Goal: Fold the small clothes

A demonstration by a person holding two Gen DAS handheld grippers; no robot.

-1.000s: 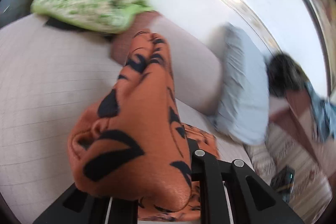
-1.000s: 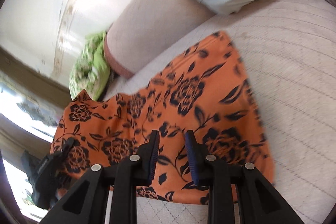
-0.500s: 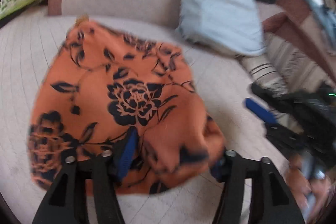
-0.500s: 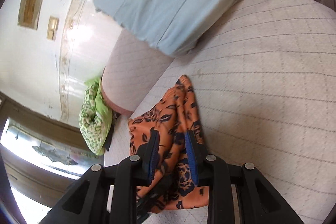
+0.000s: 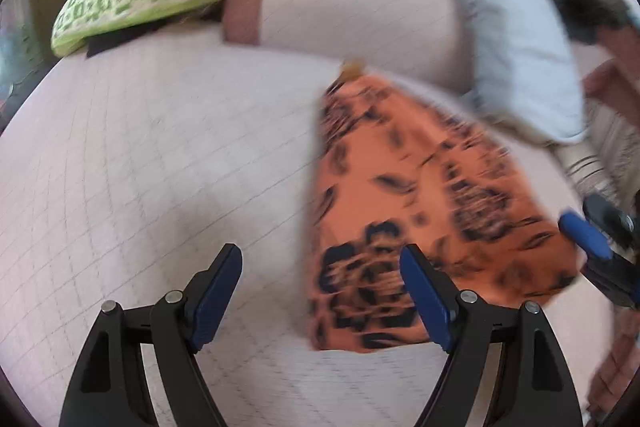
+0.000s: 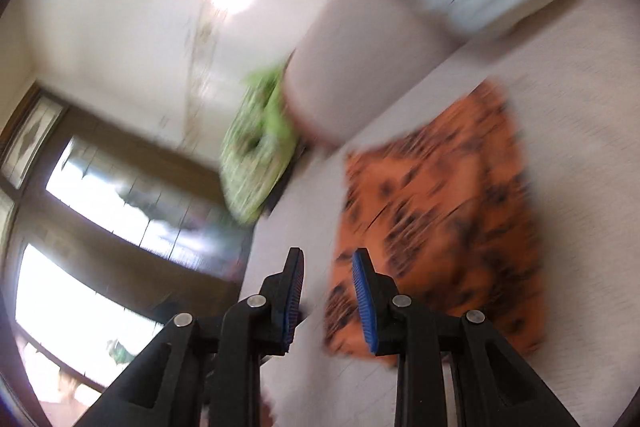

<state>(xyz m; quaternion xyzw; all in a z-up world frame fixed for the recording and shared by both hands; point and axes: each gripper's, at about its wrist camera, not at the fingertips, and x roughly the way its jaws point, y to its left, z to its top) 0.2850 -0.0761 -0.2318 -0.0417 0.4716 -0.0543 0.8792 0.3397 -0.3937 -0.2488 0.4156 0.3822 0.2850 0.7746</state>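
One orange floral garment [image 5: 416, 211] lies folded on the quilted bed [image 5: 160, 155].
Soft, light and limp, best pinched at corners; left hand-held gripper [image 5: 320, 291] has just opened, empty; right hand-held gripper [image 6: 326, 297] narrowly parted, empty.

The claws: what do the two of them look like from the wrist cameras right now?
Both match. The left claw has two black plastic fingers with cut-out slots, silver pivot screws and blue ribbed pads on the inner faces. The right claw is built the same, its blue pads finely ribbed. No cables or markings show, and no sleeve can be made out.
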